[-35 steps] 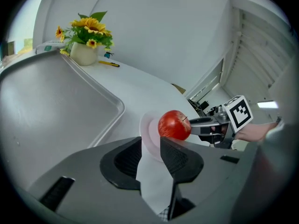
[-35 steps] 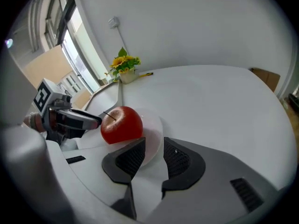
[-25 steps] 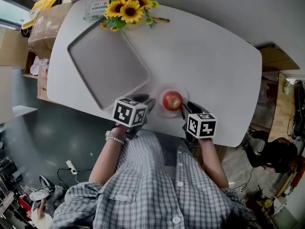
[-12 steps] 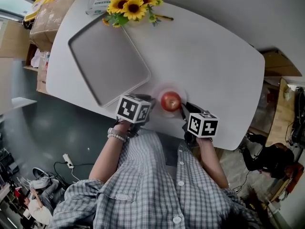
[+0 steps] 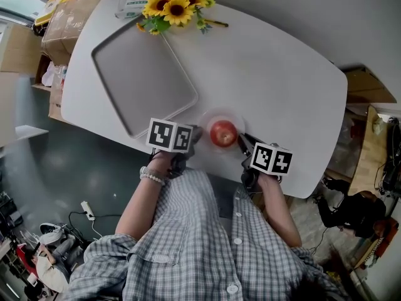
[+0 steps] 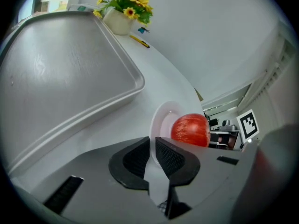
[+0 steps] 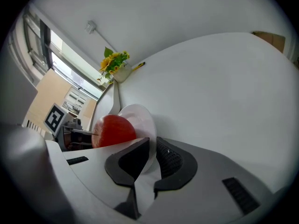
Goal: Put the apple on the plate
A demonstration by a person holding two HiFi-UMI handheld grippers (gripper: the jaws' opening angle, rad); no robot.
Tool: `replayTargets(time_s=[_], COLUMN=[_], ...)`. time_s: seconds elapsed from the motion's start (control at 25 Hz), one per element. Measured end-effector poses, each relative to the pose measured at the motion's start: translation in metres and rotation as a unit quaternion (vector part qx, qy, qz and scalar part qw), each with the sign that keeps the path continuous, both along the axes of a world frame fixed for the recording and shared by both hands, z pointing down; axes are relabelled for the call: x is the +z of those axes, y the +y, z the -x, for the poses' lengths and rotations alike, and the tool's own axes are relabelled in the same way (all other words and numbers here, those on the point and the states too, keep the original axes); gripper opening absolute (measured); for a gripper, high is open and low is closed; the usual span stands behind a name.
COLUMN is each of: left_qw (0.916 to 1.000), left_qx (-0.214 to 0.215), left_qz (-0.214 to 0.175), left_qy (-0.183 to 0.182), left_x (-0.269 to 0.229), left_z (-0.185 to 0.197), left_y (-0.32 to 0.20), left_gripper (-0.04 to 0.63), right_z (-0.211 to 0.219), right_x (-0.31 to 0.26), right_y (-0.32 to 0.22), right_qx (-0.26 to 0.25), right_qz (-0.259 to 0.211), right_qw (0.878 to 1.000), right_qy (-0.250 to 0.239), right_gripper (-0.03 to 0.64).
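- There's the glossy red round apple (image 5: 223, 133), sitting in the small white round plate (image 5: 213, 116) right between the two hand-held grippers, near the front edge of the smooth white surface (image 5: 282, 74).
- The left hand-held gripper (image 6: 153, 149) has just been closing its ribbed black pads, and the thin plate rim is pinched between them.
- The right hand-held gripper (image 7: 153, 149) is clamped on the opposite rim, with the apple just beyond its jaws.
- Both point forward and steeply down.
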State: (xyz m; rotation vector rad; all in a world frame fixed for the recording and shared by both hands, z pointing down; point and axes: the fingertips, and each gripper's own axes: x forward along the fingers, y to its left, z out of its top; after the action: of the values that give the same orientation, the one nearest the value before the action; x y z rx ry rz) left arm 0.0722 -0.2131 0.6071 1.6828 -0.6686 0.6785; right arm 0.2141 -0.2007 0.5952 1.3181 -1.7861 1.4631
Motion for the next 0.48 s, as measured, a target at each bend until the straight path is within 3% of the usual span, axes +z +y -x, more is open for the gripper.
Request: replayTargets(time_s=[0.48], left_qw=[0.9970], left_qx=[-0.070], left_qz=[0.016], left_qy=[0.029], left_x=[-0.016], left_z=[0.015], left_y=[-0.011], left_gripper=[0.043], right_z=[0.012], right_x=[-0.018], right_y=[-0.015], right_qx=[0.011], right_qz=[0.009], right_qw=[1.000], right_qy=[-0.024], right_gripper=[0.052])
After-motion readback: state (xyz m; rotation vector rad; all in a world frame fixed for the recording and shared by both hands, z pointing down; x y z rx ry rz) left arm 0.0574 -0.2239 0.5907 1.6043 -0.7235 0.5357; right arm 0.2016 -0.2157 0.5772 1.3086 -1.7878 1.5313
